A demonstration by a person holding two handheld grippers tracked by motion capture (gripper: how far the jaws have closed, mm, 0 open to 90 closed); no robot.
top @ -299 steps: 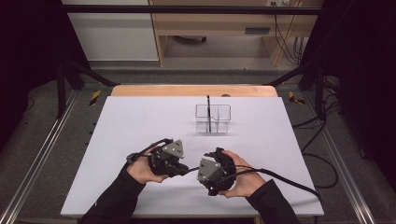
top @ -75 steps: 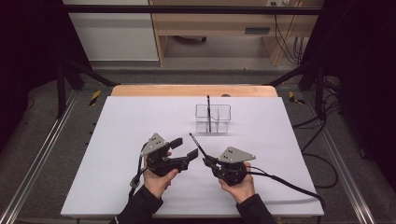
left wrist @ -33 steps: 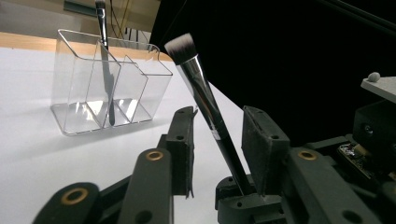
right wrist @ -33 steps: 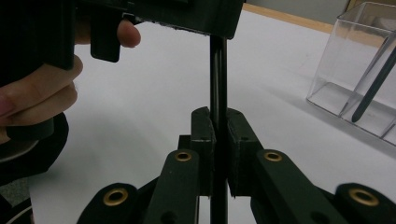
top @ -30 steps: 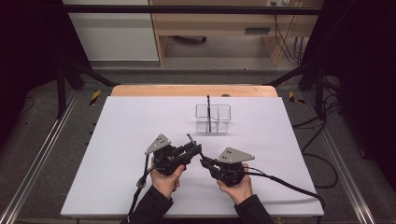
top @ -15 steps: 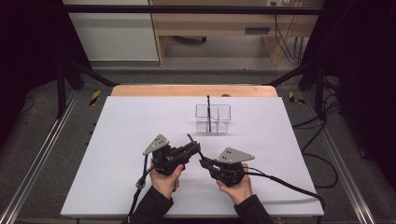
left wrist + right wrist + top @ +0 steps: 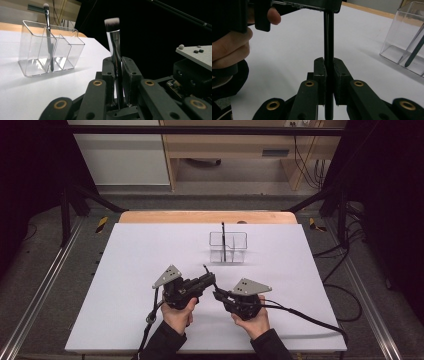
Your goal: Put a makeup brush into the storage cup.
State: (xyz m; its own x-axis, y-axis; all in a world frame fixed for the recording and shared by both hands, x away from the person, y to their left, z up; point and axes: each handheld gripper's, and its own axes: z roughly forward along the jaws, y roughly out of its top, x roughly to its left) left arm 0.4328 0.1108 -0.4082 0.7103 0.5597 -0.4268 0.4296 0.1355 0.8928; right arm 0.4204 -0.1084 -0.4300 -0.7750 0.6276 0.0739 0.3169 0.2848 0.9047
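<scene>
Both forearms in from the table's near edge, hands close together. Left hand-held gripper [image 7: 210, 281] angled toward the right one, jaws just closed tight. Right hand-held gripper [image 7: 218, 295] pointing left, jaws clamped too.

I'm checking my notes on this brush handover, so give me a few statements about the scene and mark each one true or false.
1. The left hand-held gripper is shut on the makeup brush. True.
2. The right hand-held gripper hangs open, away from the brush. False: it is shut on the brush's dark handle.
3. The clear organizer already holds one brush. True.
4. The organizer lies tipped on its side. False: it stands upright on the white table.
5. The held brush's bristles point down. False: in the left gripper view they point up.
</scene>
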